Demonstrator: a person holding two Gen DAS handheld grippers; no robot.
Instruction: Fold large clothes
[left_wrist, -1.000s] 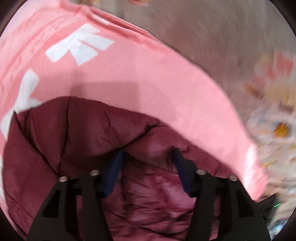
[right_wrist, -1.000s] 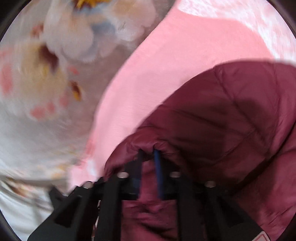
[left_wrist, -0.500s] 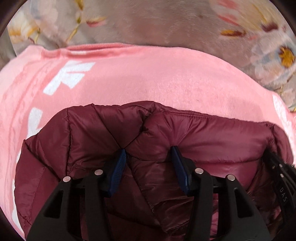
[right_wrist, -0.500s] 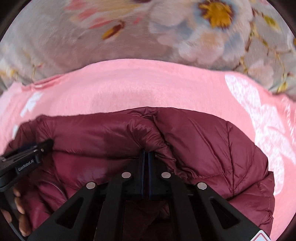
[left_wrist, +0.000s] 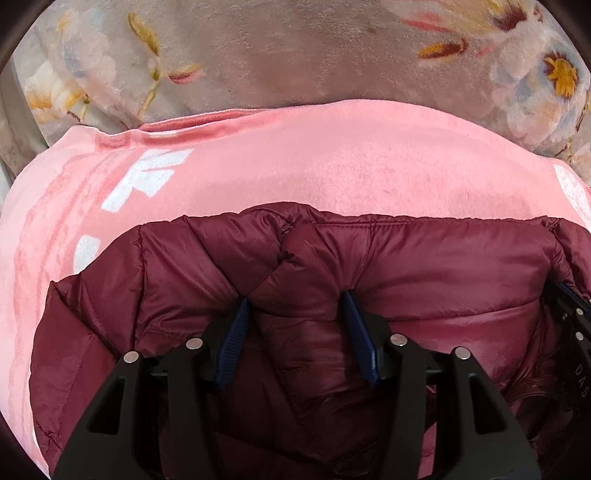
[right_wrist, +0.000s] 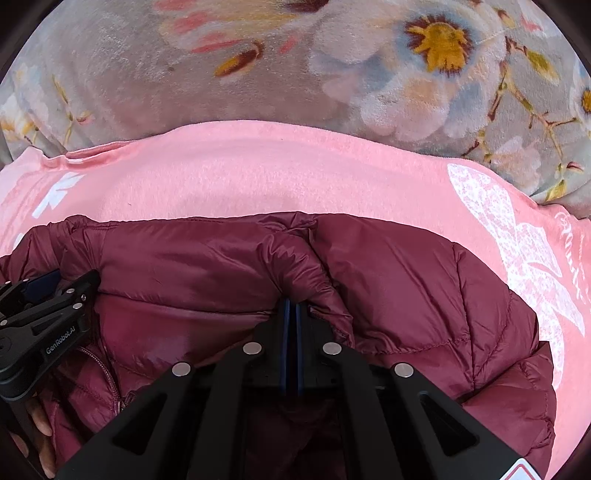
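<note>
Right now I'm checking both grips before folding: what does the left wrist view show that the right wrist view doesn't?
Left wrist only: the left gripper with its jaws spread around a thick bunch of the maroon puffer jacket.

Right wrist only: the right gripper pinched tight on the jacket, its zipper, and a white floral print.

Both: the jacket lying on a pink garment over a floral blanket.

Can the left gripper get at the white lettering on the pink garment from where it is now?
Probably not yet. The left gripper has a bunched fold of the maroon puffer jacket between its fingers, and the white lettering lies beyond the jacket's edge on the pink garment. It would need to let go first.
</note>
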